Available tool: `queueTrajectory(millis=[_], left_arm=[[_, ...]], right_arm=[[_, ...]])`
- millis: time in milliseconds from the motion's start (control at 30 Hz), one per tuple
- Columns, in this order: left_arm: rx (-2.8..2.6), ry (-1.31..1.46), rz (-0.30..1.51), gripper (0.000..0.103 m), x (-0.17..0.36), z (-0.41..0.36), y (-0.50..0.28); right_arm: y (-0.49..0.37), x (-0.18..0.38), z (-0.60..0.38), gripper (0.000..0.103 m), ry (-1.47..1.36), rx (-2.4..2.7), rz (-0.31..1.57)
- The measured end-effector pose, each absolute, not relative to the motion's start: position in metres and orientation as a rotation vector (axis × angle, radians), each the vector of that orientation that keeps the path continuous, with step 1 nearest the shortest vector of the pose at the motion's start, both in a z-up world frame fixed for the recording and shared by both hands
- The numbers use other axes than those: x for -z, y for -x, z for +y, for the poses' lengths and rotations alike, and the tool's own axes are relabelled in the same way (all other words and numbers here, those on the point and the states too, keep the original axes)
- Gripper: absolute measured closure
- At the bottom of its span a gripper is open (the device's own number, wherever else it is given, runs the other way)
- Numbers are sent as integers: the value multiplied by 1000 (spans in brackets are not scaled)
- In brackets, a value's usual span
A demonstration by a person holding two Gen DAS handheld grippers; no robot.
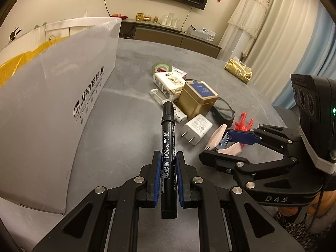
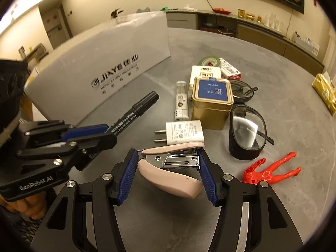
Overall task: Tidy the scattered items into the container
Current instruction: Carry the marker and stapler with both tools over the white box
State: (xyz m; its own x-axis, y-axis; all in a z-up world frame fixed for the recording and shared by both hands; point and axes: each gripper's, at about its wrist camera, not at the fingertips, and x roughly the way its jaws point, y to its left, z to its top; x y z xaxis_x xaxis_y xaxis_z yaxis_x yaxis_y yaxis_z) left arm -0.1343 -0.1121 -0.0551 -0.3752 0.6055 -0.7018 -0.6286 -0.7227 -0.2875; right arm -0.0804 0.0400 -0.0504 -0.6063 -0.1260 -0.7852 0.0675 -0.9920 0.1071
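Grey stone-look tabletop (image 2: 262,67) carries a loose cluster of small things, with a large white cardboard box (image 1: 54,96) printed "JIAYE" standing at its left side. The left tongs (image 1: 168,157) are clamped on a black marker (image 1: 167,147), held by its barrel between the blue pads (image 1: 180,168); the capped end points forward, toward the cluster, and the marker is lifted off the surface, just right of the box's front wall. The right tongs (image 2: 168,168) are closed around a pink stapler (image 2: 174,168), one pad against each end of it; the stapler's arms gape apart with the metal magazine showing between them. I cannot tell whether it is clear of the tabletop or resting on it.

Beyond the stapler lies a white plug adapter (image 2: 182,134), prongs pointing left. Behind that stands a gold tin (image 2: 212,105) with a blue lid label, and just left of it lies a slim white tube-shaped item (image 2: 181,103). A white carton (image 2: 204,73) sits behind the tin, with a green roll of tape (image 2: 210,61) and a small red-and-white box (image 2: 230,68) at the far end of the group. Dark-framed safety glasses (image 2: 245,130) lie to the right of the tin, and a red plastic figure (image 2: 271,172) lies flat nearer the right tongs. A gold foil packet (image 2: 324,92) sits well apart at the far right edge.
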Motion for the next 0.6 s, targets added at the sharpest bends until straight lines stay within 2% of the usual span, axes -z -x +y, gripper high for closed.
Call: queueTrajectory(millis=[600], left_arm=[[-2211, 1004, 116, 89, 14, -118, 135]], right_arm=[[72, 14, 38, 43, -1252, 2812, -139]])
